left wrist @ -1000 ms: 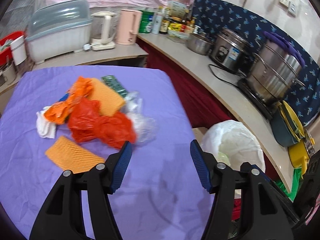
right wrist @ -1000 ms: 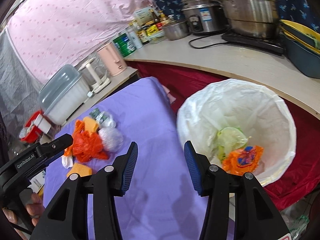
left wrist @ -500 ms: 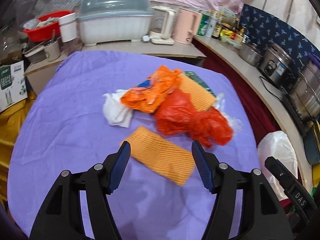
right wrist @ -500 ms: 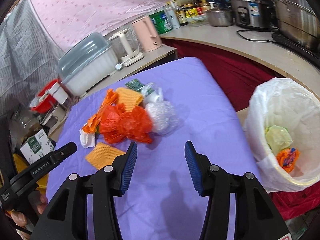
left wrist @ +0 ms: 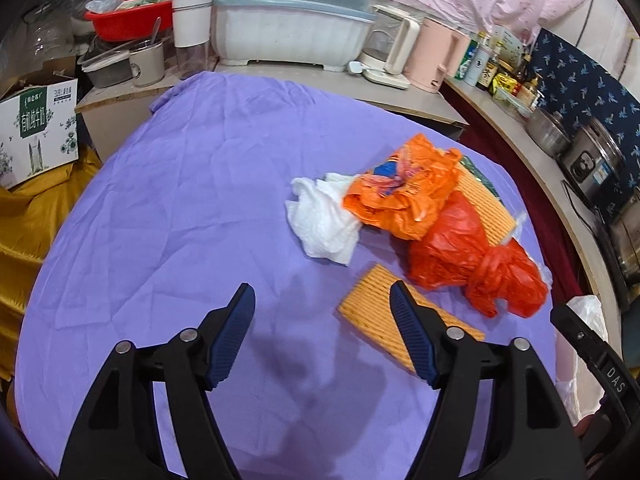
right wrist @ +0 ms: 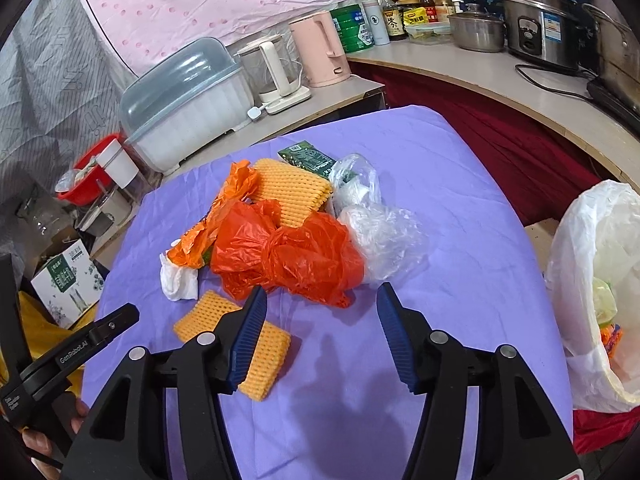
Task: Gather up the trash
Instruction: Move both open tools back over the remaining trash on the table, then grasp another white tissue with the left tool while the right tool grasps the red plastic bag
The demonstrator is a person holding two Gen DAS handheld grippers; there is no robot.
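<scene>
A heap of trash lies on the purple tablecloth point(left wrist: 180, 216): a red plastic bag point(left wrist: 472, 264) point(right wrist: 288, 256), an orange wrapper point(left wrist: 404, 196), a white tissue point(left wrist: 324, 220) point(right wrist: 176, 280), a near yellow foam net point(left wrist: 384, 320) point(right wrist: 256, 344), a second foam net point(right wrist: 292, 192), clear plastic point(right wrist: 384, 232) and a green packet point(right wrist: 308, 158). My left gripper point(left wrist: 322, 300) is open and empty, left of the near foam net. My right gripper point(right wrist: 322, 300) is open and empty, just in front of the red bag. The white-lined bin point(right wrist: 600, 288) stands right of the table and holds some trash.
A counter behind holds a dish box point(left wrist: 288, 28), a clear kettle point(right wrist: 272, 72), a pink kettle point(right wrist: 324, 48), bottles and pots point(right wrist: 536, 36). A red basin point(left wrist: 136, 12) and a carton point(left wrist: 36, 128) sit at the left. Yellow cloth point(left wrist: 24, 216) lies beside the table.
Both grippers have swung left from the bin side toward the trash heap. The left now faces the tissue and near foam net; the right has closed in on the red bag. Both stay open.
</scene>
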